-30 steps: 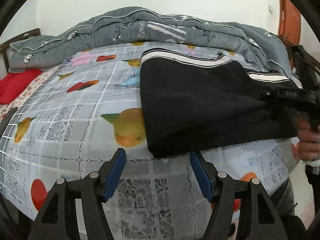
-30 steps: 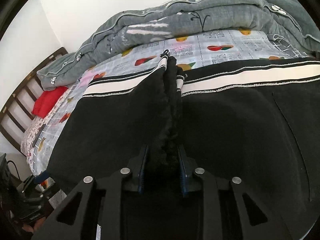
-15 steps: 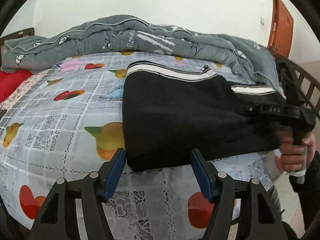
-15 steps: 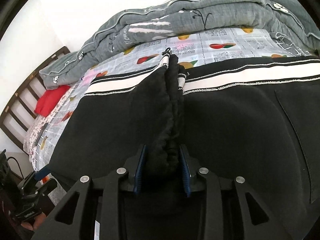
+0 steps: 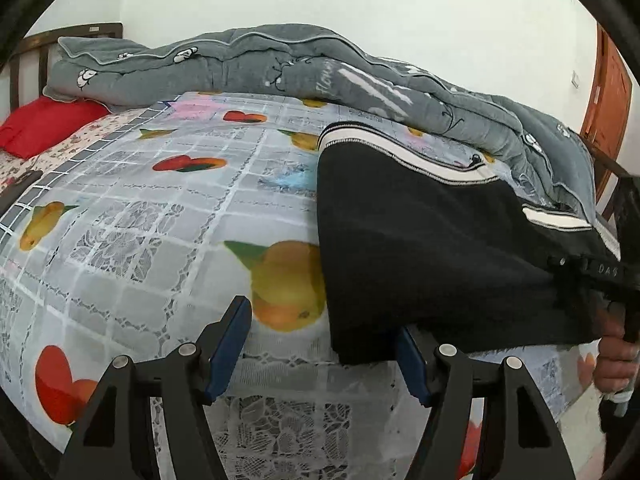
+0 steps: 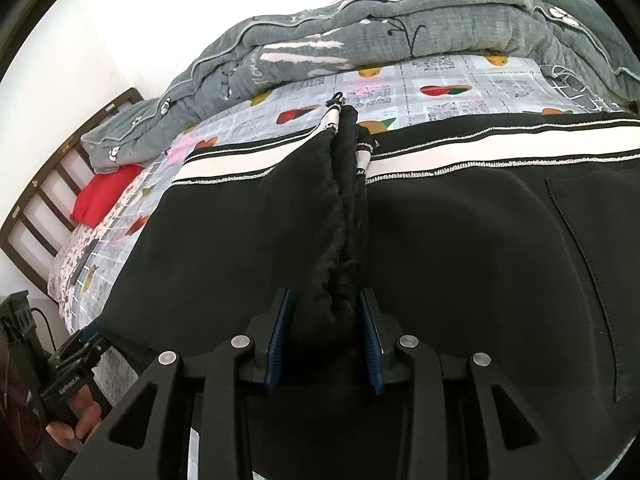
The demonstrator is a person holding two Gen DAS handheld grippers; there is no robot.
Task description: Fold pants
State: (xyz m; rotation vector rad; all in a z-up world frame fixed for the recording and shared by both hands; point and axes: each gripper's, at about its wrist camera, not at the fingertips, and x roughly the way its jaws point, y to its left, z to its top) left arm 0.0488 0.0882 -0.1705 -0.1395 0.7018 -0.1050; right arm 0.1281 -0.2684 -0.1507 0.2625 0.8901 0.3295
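Hidden or cut off: in the left wrist view the right edge of the black pants (image 5: pixel 432 240) passes behind the right gripper (image 5: pixel 596 272) and the hand (image 5: pixel 612 360) gripping its handle, so the pinch point itself cannot be seen there. In the right wrist view the pants run off the right and bottom edges, and how far they extend cannot be told. The lower corner of the pants overlaps the right-hand finger of the left gripper (image 5: pixel 324 344); contact between fabric and that finger cannot be confirmed.

Left gripper: fingers released and set wide apart, with printed fruit-pattern bedsheet (image 5: pixel 168 240) between them — the fabric corner lies at the right-hand finger only, not clamped.

Right gripper (image 6: pixel 324 340): blue pads (image 6: pixel 278 332) stand on either side of a bunched ridge of black fabric, clenched on the pants. The ridge runs from the pads up to the white-striped waistband (image 6: pixel 500 156).

Position of the pants: spread flat on the bedsheet, near the front edge of the bed, waistband toward the grey quilt (image 5: pixel 280 68) heaped along the far side.

View differences: only the right wrist view shows the gathered ridge, a rear pocket seam (image 6: pixel 580 240) and the left gripper (image 6: pixel 72 364) in a hand at lower left. Only the left wrist view shows a brown door (image 5: pixel 608 92) — at far right. Both show a red pillow (image 5: pixel 44 124) by the slatted headboard (image 6: pixel 44 204).
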